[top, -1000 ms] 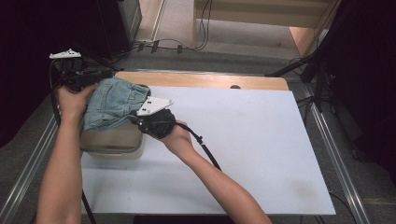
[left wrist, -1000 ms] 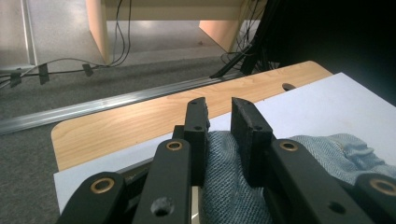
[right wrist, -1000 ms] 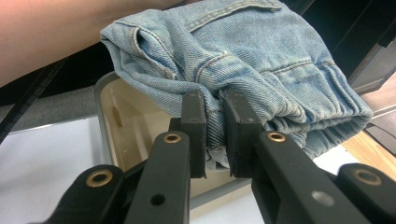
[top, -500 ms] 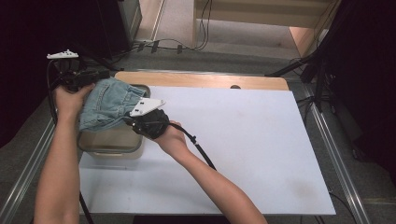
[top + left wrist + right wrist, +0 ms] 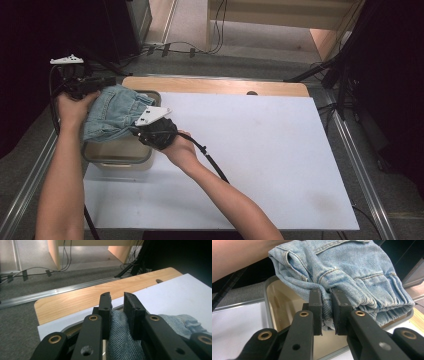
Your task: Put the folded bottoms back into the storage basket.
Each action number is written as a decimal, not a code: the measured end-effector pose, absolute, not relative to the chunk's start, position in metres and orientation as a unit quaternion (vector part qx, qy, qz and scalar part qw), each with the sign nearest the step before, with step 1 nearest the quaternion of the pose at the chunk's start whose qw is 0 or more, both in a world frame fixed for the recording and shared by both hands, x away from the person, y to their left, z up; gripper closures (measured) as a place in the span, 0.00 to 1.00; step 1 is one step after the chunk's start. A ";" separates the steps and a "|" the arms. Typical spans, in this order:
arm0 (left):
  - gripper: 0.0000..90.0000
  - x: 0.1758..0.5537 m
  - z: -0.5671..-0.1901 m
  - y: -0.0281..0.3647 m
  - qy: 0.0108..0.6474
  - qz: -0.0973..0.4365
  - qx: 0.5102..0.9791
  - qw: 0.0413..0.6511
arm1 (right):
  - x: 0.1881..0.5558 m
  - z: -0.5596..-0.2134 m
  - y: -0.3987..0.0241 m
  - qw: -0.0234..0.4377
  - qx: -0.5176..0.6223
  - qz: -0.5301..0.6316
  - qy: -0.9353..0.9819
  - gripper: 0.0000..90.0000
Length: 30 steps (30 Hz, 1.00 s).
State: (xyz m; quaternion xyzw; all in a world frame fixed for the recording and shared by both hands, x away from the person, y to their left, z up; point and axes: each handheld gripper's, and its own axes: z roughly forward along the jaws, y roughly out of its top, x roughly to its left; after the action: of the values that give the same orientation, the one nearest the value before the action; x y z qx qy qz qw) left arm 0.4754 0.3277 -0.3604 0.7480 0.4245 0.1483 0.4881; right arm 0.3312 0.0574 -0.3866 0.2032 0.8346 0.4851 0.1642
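at the left of the desk (image 5: 260, 150) the left gripper (image 5: 82, 85) has its jaws clamped on the far left edge of the folded denim garment (image 5: 112, 112); its own view shows a fold of blue cloth (image 5: 120, 340) pinched between the pads. next, the garment hangs between the two grippers over the open beige container (image 5: 117, 150), its long axis running roughly from one gripper to the other, its underside above the tub's hollow rather than settled in it. it is light, washed denim, folded thick, with seams, a pocket edge and a gathered hem (image 5: 352, 277) showing. to the right, the right gripper (image 5: 150, 131) bites the near right edge, jaws closed tight on a bunched fold (image 5: 327, 307). the container (image 5: 284, 307) lies straight below the cloth, so the coming move looks like a lowering, both hands equally near.
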 end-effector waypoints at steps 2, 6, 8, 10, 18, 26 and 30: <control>0.87 0.475 -0.362 0.328 0.425 0.150 0.751 0.482 | 0.332 -0.388 0.058 0.166 0.202 0.483 0.836 0.86; 0.79 0.476 -0.365 0.327 0.429 0.164 0.761 0.458 | 0.332 -0.391 0.059 0.157 0.200 0.483 0.838 0.67; 0.44 0.478 -0.366 0.328 0.433 0.145 0.754 0.473 | 0.334 -0.389 0.060 0.147 0.207 0.498 0.829 0.37; 0.22 0.477 -0.364 0.327 0.441 0.158 0.752 0.463 | 0.335 -0.387 0.059 0.148 0.213 0.499 0.827 0.23; 0.03 0.477 -0.362 0.317 0.446 0.164 0.751 0.459 | 0.336 -0.385 0.055 0.172 0.226 0.483 0.828 0.01; 0.01 0.474 -0.359 0.310 0.437 0.156 0.757 0.461 | 0.332 -0.385 0.053 0.187 0.224 0.485 0.824 0.01; 0.01 0.471 -0.356 0.307 0.429 0.158 0.760 0.462 | 0.333 -0.385 0.049 0.185 0.229 0.484 0.824 0.01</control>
State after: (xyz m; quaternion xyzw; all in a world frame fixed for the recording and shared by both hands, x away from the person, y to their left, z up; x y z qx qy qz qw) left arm 0.4712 0.3071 -0.3561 0.7596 0.4293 0.1580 0.4623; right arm 0.3329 0.0493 -0.3855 0.2288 0.8240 0.4843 0.1850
